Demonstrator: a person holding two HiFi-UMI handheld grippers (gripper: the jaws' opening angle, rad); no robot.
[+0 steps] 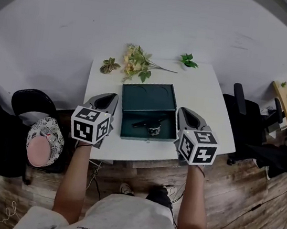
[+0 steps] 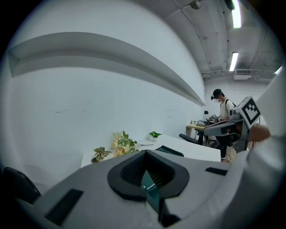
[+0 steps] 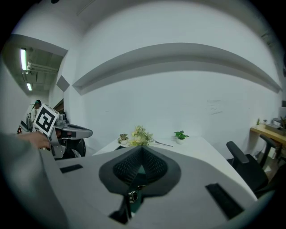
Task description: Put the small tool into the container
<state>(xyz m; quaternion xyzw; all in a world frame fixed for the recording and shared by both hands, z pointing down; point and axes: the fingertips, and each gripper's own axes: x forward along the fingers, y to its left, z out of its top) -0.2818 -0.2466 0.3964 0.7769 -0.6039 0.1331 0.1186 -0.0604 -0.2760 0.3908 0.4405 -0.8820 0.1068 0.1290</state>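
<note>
An open dark green container (image 1: 148, 100) lies in the middle of the white table (image 1: 210, 94). A small black tool (image 1: 150, 125) rests inside it near the front edge. My left gripper (image 1: 114, 98) sits just left of the container with its jaws shut and nothing between them. My right gripper (image 1: 181, 111) sits just right of it, jaws also closed and empty. In the left gripper view the shut gripper (image 2: 145, 154) points past the container's lid (image 2: 169, 151). In the right gripper view the tool (image 3: 132, 195) shows below the closed gripper (image 3: 142, 150).
Artificial flowers (image 1: 137, 63), a small leafy plant (image 1: 108, 65) and a potted plant (image 1: 188, 61) line the table's far edge. A black chair (image 1: 28, 103) with a cap (image 1: 44, 140) stands left, another chair (image 1: 241, 114) right. A person (image 2: 222, 105) stands in the background.
</note>
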